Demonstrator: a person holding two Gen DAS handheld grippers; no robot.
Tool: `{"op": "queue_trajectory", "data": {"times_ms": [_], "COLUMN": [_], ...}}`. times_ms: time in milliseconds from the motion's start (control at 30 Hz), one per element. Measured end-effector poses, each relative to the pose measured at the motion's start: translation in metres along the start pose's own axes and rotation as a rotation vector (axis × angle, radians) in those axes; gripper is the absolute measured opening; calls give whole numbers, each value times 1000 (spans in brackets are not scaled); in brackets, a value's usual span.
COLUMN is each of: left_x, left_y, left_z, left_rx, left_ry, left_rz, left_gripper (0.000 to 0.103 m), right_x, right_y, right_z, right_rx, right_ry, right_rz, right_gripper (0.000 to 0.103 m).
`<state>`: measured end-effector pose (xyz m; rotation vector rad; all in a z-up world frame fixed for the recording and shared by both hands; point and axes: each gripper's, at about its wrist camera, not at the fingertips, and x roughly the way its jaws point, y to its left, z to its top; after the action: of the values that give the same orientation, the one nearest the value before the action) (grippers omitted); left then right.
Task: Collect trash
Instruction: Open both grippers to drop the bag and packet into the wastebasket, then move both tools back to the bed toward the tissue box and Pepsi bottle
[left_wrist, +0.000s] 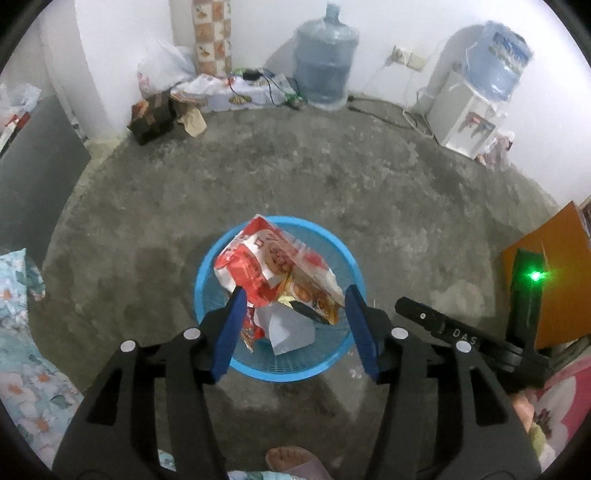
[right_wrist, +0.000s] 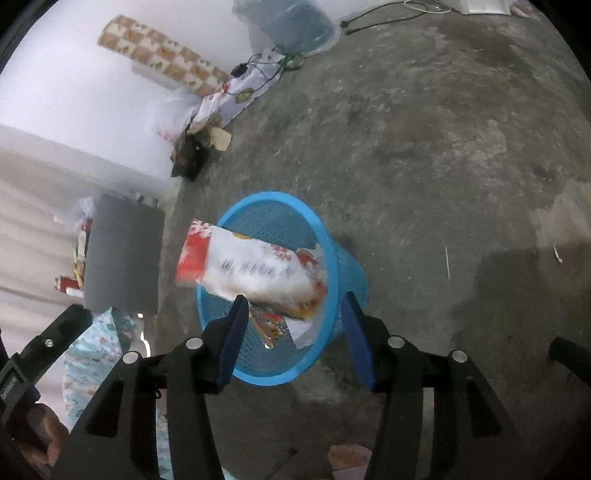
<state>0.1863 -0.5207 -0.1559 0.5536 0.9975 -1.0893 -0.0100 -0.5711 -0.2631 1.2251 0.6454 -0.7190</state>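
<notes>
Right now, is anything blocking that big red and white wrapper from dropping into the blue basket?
Nothing visible does. The wrapper lies over the blue basket mouth, above other trash; both grippers' jaws stand open.

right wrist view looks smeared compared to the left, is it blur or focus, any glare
Right wrist view: motion blur smears the red and white wrapper and blue basket, its print unreadable. Left wrist view: sharper, the wrapper only slightly soft; a green light flares at right. Both bend at the edges.

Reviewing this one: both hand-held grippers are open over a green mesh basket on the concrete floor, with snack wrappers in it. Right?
Not quite: the basket is blue, not green, as the left wrist view shows. The rest holds: both hand-held grippers, left and right, are open over it, with snack wrappers in it, on the concrete floor.
</notes>
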Motion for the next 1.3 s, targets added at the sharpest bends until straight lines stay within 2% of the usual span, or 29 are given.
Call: {"op": "queue_trajectory", "data": {"times_ms": [300, 433, 600, 733, 800, 933, 1100, 1200, 1300], "left_x": [-118, -190, -277, -339, -363, -410, -459, -487, -503], "left_y": [4, 9, 19, 33, 41, 60, 92, 117, 137], "left_z": [-8, -28, -70, -122, -149, -216, -301, -361, -411], "left_rx": [-73, -128, -209, -299, -339, -398, -510, -628, -753], "left_ry": [-161, -252, -368, -436, -459, -507, -538, -537, -535], "left_rz": [26, 50, 78, 121, 140, 223, 371, 488, 561], "left_gripper": [59, 63, 73, 76, 78, 80, 82, 82, 82], "right_x": [-38, -64, -108, -140, -152, -165, -174, -172, -165], "right_y": [24, 47, 100, 144, 169, 208, 237, 250, 263], "right_z": [-17, -31, -63, -96, -117, -152, -195, -220, -244], "right_rx": [-48, -87, -224, -349, -425, -521, -595, -625, -633], "right_ry": [-32, -52, -80, -66, -27, 73, 226, 299, 380], "right_rz": [35, 65, 124, 205, 249, 325, 401, 425, 450], "right_gripper": [51, 55, 63, 69, 70, 70, 70, 70, 70]}}
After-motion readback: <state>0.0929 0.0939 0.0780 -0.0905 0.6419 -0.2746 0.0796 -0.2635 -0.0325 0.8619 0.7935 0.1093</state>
